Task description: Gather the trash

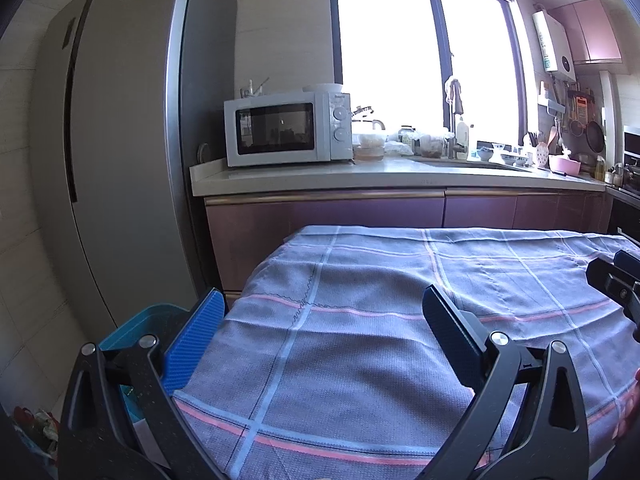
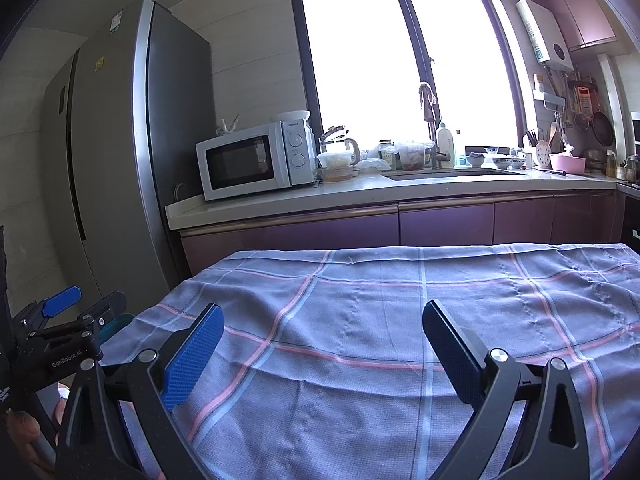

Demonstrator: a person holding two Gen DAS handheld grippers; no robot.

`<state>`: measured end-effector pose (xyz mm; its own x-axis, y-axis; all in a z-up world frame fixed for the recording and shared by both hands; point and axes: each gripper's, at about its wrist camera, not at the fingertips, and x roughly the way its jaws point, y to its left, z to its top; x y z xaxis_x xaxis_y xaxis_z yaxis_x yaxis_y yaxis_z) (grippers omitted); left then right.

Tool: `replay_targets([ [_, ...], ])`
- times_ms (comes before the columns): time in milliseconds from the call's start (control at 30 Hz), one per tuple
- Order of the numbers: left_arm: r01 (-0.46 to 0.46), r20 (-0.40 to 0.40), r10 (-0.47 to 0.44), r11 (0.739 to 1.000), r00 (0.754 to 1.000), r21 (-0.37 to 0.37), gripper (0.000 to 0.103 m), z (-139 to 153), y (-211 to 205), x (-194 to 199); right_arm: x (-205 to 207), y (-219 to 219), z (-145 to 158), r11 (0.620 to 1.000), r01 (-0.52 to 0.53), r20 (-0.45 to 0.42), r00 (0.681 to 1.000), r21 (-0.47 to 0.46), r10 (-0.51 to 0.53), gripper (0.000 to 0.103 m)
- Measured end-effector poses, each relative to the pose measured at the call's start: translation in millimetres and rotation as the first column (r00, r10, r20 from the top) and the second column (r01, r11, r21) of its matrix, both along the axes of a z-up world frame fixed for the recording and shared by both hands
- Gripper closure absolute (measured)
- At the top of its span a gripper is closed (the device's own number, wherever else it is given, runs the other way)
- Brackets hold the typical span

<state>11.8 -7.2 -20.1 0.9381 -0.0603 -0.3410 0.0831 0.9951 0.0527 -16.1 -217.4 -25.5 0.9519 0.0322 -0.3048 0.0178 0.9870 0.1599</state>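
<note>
Left wrist view looks over a table (image 1: pixel 360 360) under a checked cloth, and from where I stand the cloth is bare: no wrapper, scrap or cup on it in either view. The left hand-held gripper (image 1: pixel 320 340) hangs just above the near left part of the cloth with its jaws spread wide and nothing between them. The right hand-held gripper (image 2: pixel 324 344) hovers over the middle of the cloth, likewise gaping and empty.

Just off the table's left edge, low down, sits a teal bin (image 1: pixel 136 328), largely hidden behind the left gripper's frame; what it holds I cannot make out. Some crumpled, colourful stuff (image 1: pixel 36 428) lies on the floor at the bottom left corner, possibly trash, though it is too small to be sure.

My guess is the table is already cleared, with the floor litter, if it is litter, left to pick up. Equally, the job may not have started.
</note>
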Motion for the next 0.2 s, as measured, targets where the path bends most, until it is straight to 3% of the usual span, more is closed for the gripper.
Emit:
replay_targets([
  [100,0.026,-0.109,-0.024,1.000,0.994,0.011,0.005,-7,-4,25,8,-24,-6,1.000,0.028,-0.078,0.997,-0.003,-0.028,0.007],
  [200,0.063,-0.247,-0.066,0.998,0.967,-0.017,0.005,-16,-5,61,24,-63,-17,0.993,0.109,-0.212,0.970,-0.044,-0.116,0.007],
])
